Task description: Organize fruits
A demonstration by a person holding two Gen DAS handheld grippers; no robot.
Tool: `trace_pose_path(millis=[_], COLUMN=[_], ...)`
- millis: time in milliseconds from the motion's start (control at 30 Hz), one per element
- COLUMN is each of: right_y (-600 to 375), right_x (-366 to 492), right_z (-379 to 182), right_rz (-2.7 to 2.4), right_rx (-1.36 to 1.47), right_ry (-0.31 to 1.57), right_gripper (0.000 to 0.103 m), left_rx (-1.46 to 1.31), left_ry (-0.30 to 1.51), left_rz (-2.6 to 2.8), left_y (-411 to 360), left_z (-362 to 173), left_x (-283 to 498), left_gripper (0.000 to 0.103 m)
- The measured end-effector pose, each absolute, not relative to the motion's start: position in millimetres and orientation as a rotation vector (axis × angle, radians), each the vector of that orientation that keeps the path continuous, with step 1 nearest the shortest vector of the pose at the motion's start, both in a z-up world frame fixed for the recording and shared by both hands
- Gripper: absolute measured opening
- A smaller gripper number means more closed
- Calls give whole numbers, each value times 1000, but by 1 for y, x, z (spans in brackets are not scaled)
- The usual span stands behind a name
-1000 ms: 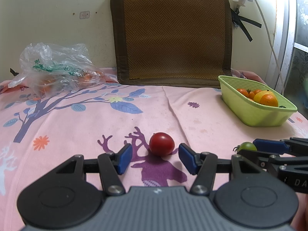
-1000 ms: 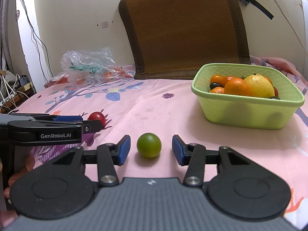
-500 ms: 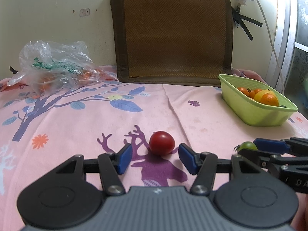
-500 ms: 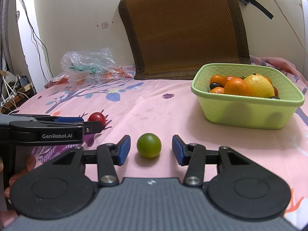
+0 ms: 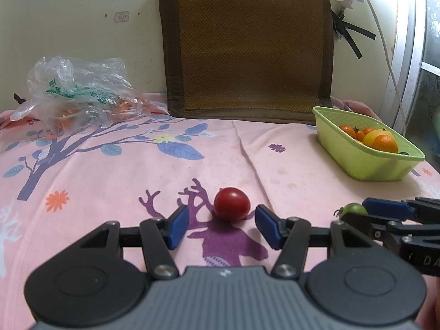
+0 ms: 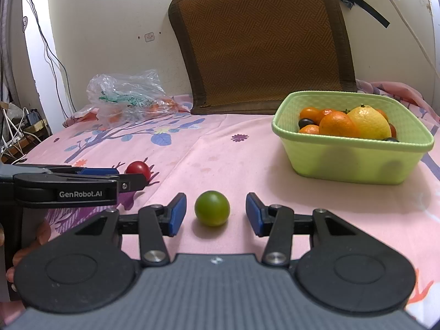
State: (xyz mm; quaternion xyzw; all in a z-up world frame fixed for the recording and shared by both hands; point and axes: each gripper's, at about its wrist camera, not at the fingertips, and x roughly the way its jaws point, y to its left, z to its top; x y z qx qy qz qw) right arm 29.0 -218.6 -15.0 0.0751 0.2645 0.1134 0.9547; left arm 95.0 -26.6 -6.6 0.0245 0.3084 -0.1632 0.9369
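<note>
A red tomato (image 5: 231,204) lies on the pink cloth just ahead of my left gripper (image 5: 221,224), whose blue pads stand apart on either side of it without touching. A green tomato (image 6: 212,208) sits between the open pads of my right gripper (image 6: 215,214), also untouched. In the left wrist view the green tomato (image 5: 353,209) peeks from behind the right gripper (image 5: 385,211). The red tomato (image 6: 138,169) shows behind the left gripper (image 6: 110,174) in the right wrist view. A light green basket (image 6: 354,156) with oranges and a lemon stands at the right.
A crumpled clear plastic bag (image 5: 79,90) with orange fruit inside lies at the back left. A brown woven mat (image 5: 247,46) leans on the wall behind. Cables (image 6: 16,134) hang off the left edge. A hand (image 6: 33,244) holds the left gripper.
Nothing on the cloth has moved. The left wrist view has tilted slightly, so the basket and bag sit a little lower in it.
</note>
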Motion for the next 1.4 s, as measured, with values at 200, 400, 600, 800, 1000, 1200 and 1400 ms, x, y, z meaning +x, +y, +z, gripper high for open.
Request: trace_pose_path(millis=[200,400,600,800,1000,1200,1400], right_y=[-218,-217,-211,-208,-241,-304,-341], right_x=[29,31,35,30,18,33,68], right_z=[-15,-15,-17,-15,6,25,23], right_rz=[231,227,197,191,117,-52,-98], right_rx=[153,148,121,98,156,199,227], right_ry=[537,543,574,539,396,309,317], right_gripper=[50,50,49,29,30,30,30], left_rx=[31,72,91,55,-9,-2,89], left_ry=[639,661,661,674,639,622,677], left_rz=[-354,-368,-371,-401,-547,-713,-711], left_y=[-24,-34,-44,-42,-69,-140,-199], left_z=[-6,-7,-7,-3,27,57,45], left_x=[97,102,110,110,114,137,165], left_gripper=[56,56,36,30,30,31,31])
